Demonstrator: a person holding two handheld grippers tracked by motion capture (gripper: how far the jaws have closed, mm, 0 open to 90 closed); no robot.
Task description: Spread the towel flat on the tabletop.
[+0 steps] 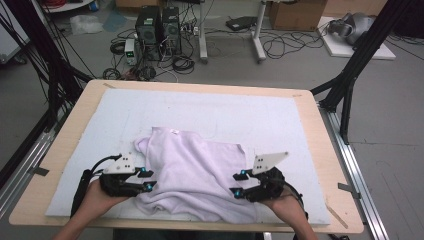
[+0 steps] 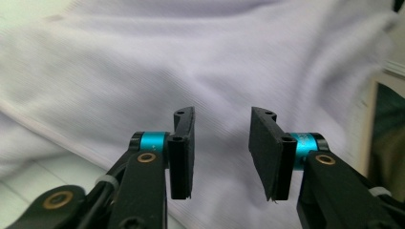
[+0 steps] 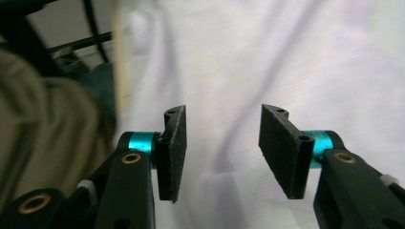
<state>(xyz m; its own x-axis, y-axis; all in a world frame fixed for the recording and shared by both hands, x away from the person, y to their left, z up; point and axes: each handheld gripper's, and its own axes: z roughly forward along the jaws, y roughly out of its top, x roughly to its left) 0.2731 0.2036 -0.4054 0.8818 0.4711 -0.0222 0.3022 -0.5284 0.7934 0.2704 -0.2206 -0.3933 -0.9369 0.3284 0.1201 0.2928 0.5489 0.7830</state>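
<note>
The surface (image 1: 320, 150) in front of me is a wooden board with a pale blue mat (image 1: 225, 115) spread over most of it, there, I judge, to give the cloth a clean bed to be worked on. On the mat, between my two sets of fingers and running away from them toward the far edge, lies the lavender garment (image 1: 192, 172), rumpled, with its near hem bunched close to my side of the surface. It sits in the middle so that I can come at it from both flanks at once.

My left fingers (image 1: 148, 180) hang just at the garment's left edge, pointing inward across it. In the left gripper view those fingers (image 2: 184, 152) stand apart with nothing between the pads; the fabric (image 2: 191, 62) lies beyond and beneath them.

My right fingers (image 1: 238, 183) sit at the garment's right edge, likewise turned inward. In the right gripper view they (image 3: 173, 152) are also apart and empty, the cloth (image 3: 286, 57) spread beyond them. I read this as both sides let go, ready for a fresh hold.
</note>
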